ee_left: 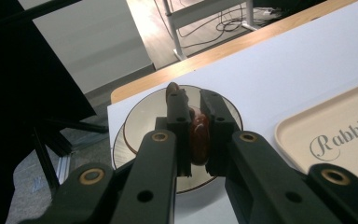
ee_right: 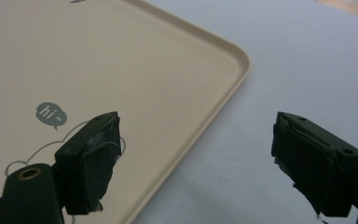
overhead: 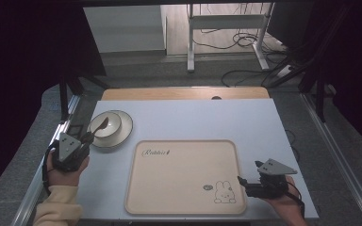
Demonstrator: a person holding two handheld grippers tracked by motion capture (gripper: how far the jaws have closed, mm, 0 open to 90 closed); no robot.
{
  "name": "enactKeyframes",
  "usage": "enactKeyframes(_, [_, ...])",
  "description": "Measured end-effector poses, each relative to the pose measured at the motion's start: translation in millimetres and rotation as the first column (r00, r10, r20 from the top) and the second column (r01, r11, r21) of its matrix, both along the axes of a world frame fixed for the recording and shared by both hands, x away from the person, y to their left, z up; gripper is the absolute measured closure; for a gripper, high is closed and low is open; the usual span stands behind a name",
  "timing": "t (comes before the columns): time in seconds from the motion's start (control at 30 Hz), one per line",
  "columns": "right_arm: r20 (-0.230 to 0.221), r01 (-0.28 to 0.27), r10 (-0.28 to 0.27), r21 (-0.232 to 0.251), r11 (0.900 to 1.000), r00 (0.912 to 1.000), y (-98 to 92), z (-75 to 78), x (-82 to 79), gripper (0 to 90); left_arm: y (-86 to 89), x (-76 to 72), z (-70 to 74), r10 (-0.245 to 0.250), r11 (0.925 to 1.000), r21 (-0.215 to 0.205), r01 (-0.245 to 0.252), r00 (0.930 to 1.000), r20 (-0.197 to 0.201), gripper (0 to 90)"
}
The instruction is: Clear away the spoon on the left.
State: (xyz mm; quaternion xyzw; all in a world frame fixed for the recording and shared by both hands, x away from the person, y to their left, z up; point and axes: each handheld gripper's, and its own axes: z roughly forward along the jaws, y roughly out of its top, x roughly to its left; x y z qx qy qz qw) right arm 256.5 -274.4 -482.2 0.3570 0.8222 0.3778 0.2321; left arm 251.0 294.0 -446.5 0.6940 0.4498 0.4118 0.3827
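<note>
A cream bowl (overhead: 108, 124) sits on a matching plate (overhead: 122, 134) at the table's left. A brown wooden spoon (overhead: 100, 126) lies across the bowl. My left gripper (overhead: 87, 138) is shut on the spoon's handle (ee_left: 199, 136), its jaws over the bowl (ee_left: 142, 114). A beige tray (overhead: 184, 176) with a rabbit drawing lies at the front centre. My right gripper (overhead: 239, 180) stands open beside the tray's right edge (ee_right: 214, 116), one jaw above the tray, the other above the table, nothing between them.
The white table (overhead: 207, 117) has a wooden strip along its far edge. Beyond it stand a metal frame (overhead: 226, 33) and floor cables (overhead: 245, 42). Dark curtains flank both sides. Metal rails run along the table's left and right.
</note>
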Motion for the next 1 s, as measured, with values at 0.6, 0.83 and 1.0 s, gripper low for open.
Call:
enactKeyframes(0.6, [0.004, -0.004, 0.004, -0.003, 1.000, 1.0000, -0.5, -0.5, 0.4, 16.2, -14.2, -5.4, 11.8, -0.061, 0.9980, -0.016, 0.061, 0.9979, 0.020, 84.2])
enactKeyframes(0.83, [0.002, -0.005, 0.005, -0.004, 1.000, 1.0000, -0.3, -0.7, 0.3, 16.2, -21.4, -7.3, 15.5, -0.100, 0.9944, -0.033, 0.100, 0.9948, 0.020, 84.2])
enactKeyframes(1.0, [0.002, -0.005, 0.005, -0.006, 1.000, 1.0000, 0.0, -0.9, 0.3, 16.2, -26.8, -8.6, 18.0, -0.126, 0.9913, -0.034, 0.127, 0.9919, 0.016, 84.2])
